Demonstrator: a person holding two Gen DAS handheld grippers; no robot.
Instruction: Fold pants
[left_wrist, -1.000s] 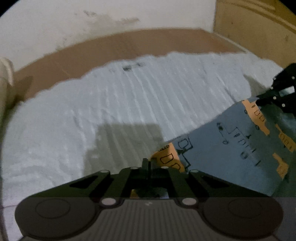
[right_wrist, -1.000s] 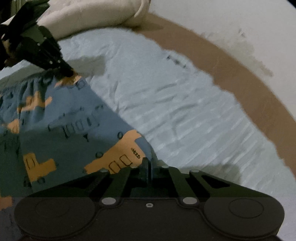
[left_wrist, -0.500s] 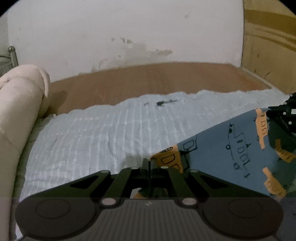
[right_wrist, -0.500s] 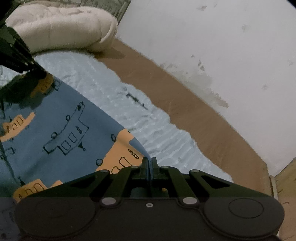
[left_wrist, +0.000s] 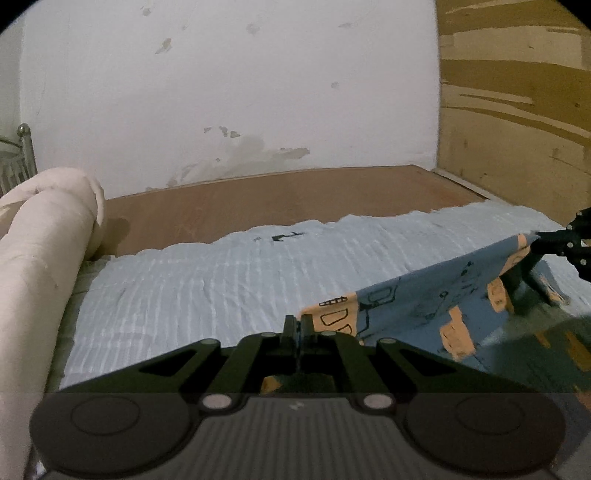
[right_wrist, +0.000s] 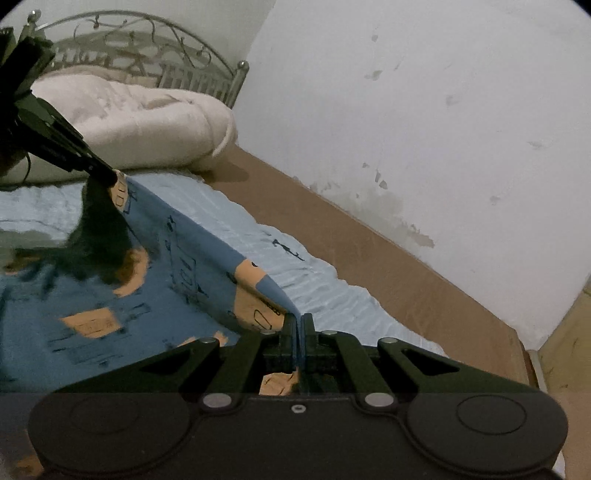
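Up above the bed (left_wrist: 229, 280), the blue pants (left_wrist: 413, 306) are held tight at two corners by the left tool (left_wrist: 298, 325) and the right tool (right_wrist: 298, 325).

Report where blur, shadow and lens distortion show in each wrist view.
Left wrist view: pants smear into motion blur at lower right; fisheye bows the wooden board. Right wrist view: dark shadow under the left gripper on blurred fabric; dim, even light, no glare.
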